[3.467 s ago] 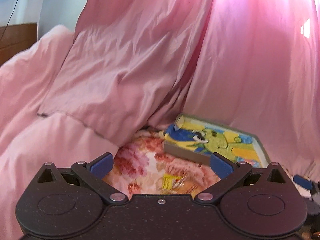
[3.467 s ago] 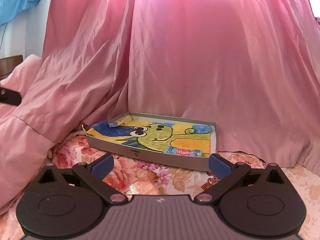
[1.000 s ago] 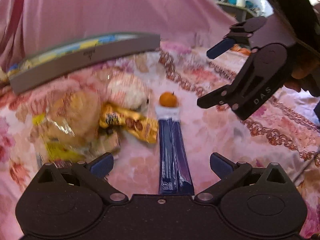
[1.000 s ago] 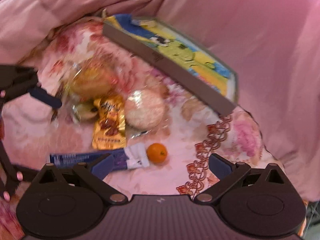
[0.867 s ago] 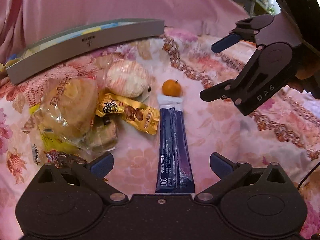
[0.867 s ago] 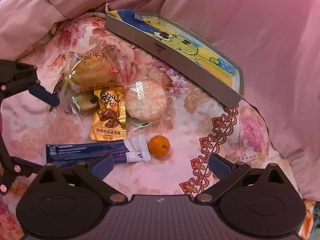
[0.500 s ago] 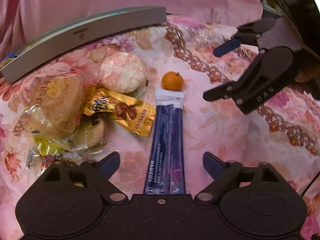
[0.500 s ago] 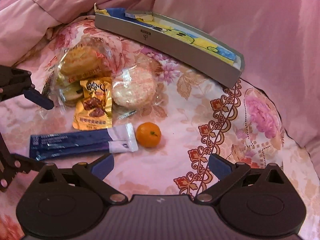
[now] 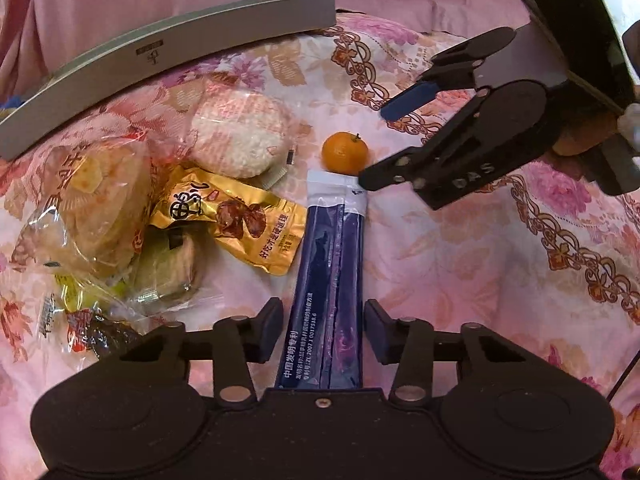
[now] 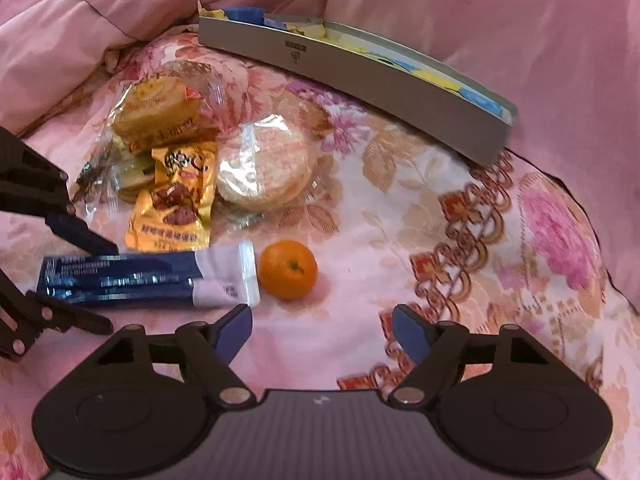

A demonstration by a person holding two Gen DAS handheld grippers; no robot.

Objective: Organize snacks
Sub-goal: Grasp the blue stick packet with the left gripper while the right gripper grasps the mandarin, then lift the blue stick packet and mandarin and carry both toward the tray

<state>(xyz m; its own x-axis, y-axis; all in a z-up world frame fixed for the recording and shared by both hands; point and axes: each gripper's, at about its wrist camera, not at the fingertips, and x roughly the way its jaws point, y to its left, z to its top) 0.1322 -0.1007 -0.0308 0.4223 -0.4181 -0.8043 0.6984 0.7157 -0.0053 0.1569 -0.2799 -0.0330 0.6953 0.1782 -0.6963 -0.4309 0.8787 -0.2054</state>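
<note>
While the left gripper [image 9: 323, 326], jaws just narrowed, straddles the blue stick pack [image 9: 332, 280] w/o a firm pinch, slippage is risked; right gripper [image 10: 322, 330], half-closed & empty, is short of the orange [image 10: 287, 269], which could be nudged. Bedspread [image 10: 460, 240] right of it lies free; tray [image 10: 360, 72] sits beyond

Left gripper [image 9: 324, 322] jaws just closing around blue sachet [image 9: 330, 280] (pads not pressing); right gripper [image 10: 322, 330] narrowing, nearer tangerine [image 10: 287, 269].
</note>
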